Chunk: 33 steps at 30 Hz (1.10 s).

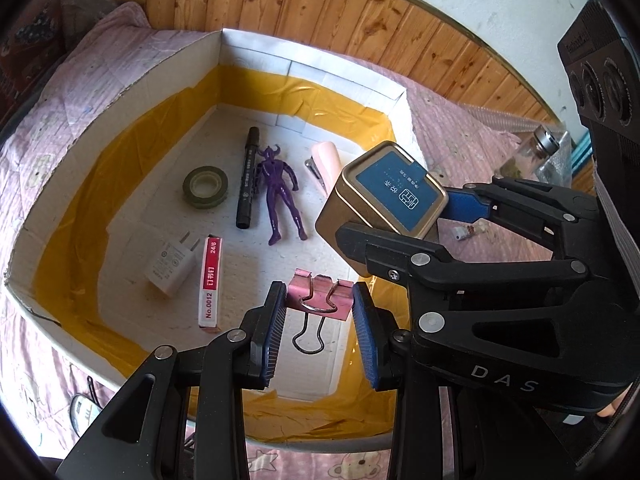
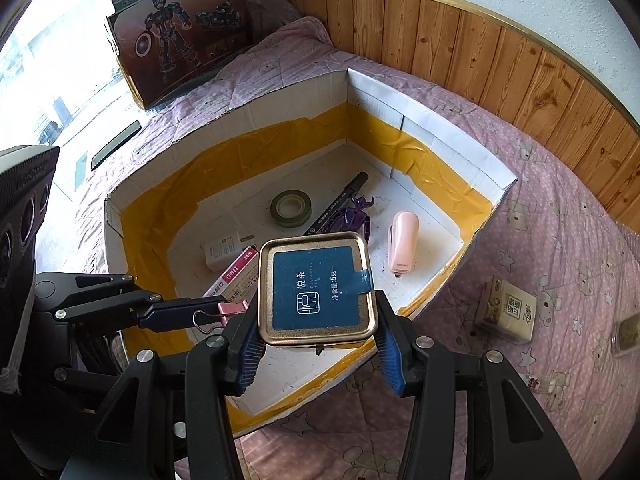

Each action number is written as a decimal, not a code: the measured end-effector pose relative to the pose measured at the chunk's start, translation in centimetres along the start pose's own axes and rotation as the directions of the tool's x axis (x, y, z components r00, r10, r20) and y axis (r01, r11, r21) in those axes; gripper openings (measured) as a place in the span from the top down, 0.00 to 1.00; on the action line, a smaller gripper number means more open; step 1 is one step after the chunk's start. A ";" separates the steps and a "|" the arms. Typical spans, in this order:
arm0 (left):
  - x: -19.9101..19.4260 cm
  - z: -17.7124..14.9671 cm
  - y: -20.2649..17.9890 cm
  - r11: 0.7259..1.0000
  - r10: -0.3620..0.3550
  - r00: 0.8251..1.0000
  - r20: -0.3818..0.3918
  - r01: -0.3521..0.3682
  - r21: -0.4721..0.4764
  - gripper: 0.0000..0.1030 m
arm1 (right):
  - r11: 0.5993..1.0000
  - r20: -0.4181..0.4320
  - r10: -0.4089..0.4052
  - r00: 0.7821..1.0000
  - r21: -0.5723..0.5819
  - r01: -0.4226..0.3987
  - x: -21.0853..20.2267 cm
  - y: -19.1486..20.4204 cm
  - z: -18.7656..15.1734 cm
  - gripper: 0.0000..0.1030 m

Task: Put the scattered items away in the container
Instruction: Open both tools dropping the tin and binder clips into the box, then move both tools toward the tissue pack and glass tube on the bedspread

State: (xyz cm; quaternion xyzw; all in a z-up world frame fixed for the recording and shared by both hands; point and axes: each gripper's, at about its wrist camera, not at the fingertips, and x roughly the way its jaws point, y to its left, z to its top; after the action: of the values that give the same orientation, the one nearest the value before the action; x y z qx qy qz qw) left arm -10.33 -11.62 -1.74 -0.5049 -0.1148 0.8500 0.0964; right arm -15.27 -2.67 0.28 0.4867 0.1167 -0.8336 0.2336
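A white cardboard box with yellow tape lining lies on the pink bedspread; it also shows in the right wrist view. My left gripper is shut on a pink binder clip and holds it above the box's near part; the clip shows in the right wrist view. My right gripper is shut on a gold tin with a blue lid, held above the box; the tin shows in the left wrist view. Inside lie a tape roll, black marker, purple figure, pink stapler, white charger and staples box.
On the bedspread right of the box lie a tissue packet and a small jar. A glass bottle stands at the far right. A toy carton leans at the back left, with a dark phone near it. Wood panelling backs the bed.
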 end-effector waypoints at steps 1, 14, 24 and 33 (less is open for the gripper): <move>0.0 0.0 0.0 1.000 0.000 1.000 -0.001 0.000 0.001 0.66 | 1.000 -0.002 -0.002 1.000 -0.002 0.002 0.1 0.0 0.0 0.50; 0.0 0.1 0.0 1.000 0.013 1.000 -0.008 -0.013 0.008 0.65 | 1.000 -0.013 -0.008 1.000 -0.012 0.008 0.3 0.1 0.1 0.50; -1.5 0.5 0.8 0.999 0.030 0.999 0.020 -0.030 -0.020 0.51 | 0.999 0.013 0.006 1.000 0.042 -0.007 -0.7 -0.6 0.0 0.48; -4.5 0.6 1.8 0.996 0.044 0.997 0.070 -0.039 -0.075 0.51 | 0.988 0.114 0.061 0.992 0.132 -0.076 -4.5 -2.0 -0.8 0.48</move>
State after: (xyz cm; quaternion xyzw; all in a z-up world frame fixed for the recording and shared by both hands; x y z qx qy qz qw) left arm -8.82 -14.63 1.81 -0.4795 -0.1390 0.8647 0.0558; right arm -13.81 0.64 3.74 0.4589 0.0300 -0.8565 0.2343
